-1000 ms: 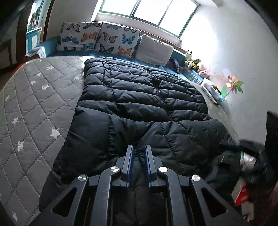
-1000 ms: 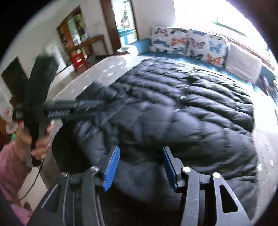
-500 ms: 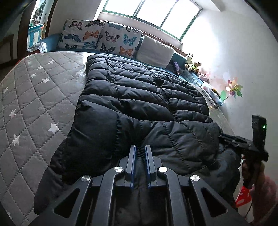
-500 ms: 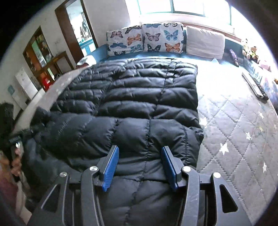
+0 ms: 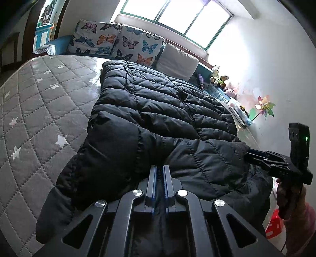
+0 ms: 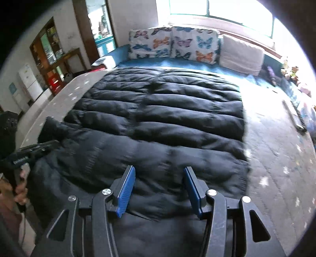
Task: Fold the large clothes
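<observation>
jacket [image 5: 158, 118]: black | mattress [image 5: 39, 110]: grey, white stars | pillows [image 5: 118, 43]: butterfly print

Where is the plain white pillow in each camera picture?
Left wrist view: white pillow sits above the middle, right of the butterfly pillows, under the window.
Right wrist view: white pillow sits upper right, again right of the butterfly pillows.
Shared landmark: the black puffer jacket.

The jacket [image 5: 158, 122] lies on the mattress [image 5: 39, 110], with pillows [image 5: 118, 45] behind it along the window [image 5: 173, 17].
</observation>
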Tool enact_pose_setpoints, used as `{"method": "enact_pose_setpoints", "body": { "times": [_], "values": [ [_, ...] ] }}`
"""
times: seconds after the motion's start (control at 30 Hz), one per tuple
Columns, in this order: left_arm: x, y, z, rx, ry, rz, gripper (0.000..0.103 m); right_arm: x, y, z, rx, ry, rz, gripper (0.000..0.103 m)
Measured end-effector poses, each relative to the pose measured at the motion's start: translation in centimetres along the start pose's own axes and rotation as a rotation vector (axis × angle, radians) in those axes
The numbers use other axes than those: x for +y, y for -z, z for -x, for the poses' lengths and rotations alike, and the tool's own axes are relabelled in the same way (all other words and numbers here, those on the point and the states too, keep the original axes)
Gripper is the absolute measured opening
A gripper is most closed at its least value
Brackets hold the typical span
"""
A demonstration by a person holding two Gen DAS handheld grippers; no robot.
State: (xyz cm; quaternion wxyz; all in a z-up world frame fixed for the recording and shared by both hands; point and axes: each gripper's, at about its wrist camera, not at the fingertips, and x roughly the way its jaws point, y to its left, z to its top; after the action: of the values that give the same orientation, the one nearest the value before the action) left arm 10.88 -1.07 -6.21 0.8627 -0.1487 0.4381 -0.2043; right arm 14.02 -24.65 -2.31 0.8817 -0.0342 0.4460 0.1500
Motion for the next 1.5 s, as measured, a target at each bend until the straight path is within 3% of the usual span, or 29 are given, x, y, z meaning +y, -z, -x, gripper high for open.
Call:
{"method": "enact_pose_setpoints", "body": {
  "times": [0.2,0.33,0.53,0.67,0.8,1.0,1.13,1.23,1.5],
  "values": [
    [0.2,0.3,0.1,-0.015,0.004,-0.001,0.008,3.0,-0.8,-2.8,0.060,0.038,0.050,0.058],
    [0.3,0.5,0.2,-0.020,0.009,0.004,0.008,4.6,-0.7,-3.3,0.073,0.116,0.104,0.058],
    [0.3,0.5,0.1,-0.013,0.003,0.008,0.007,6.1,-0.3,-3.8,0.080,0.112,0.169,0.058],
    [0.8,0.1,0.4,0.008,0.040,0.026,0.007,4.7,-0.6,-1.1,0.069,0.018,0.115,0.058],
    [0.8,-0.3,2.2,0.023,0.053,0.053,0.007,3.1,0.7,2.1,0.055,0.008,0.109,0.058],
    [-0.5,0.4,5.5,-0.022,0.018,-0.048,0.008,-0.1,3.7,5.3,0.049,-0.008,0.098,0.058],
    [0.1,1.6,4.5,0.018,0.008,-0.069,0.008,-0.9,5.2,3.8,0.067,-0.019,0.081,0.058],
    [1.2,2.2,4.0,0.028,0.042,-0.021,0.008,-1.3,6.4,2.6,0.064,-0.035,0.072,0.059],
    [2.6,2.8,2.7,0.061,0.057,0.035,0.004,-1.5,7.6,1.8,-0.010,-0.047,0.065,0.059]
  ]
}}
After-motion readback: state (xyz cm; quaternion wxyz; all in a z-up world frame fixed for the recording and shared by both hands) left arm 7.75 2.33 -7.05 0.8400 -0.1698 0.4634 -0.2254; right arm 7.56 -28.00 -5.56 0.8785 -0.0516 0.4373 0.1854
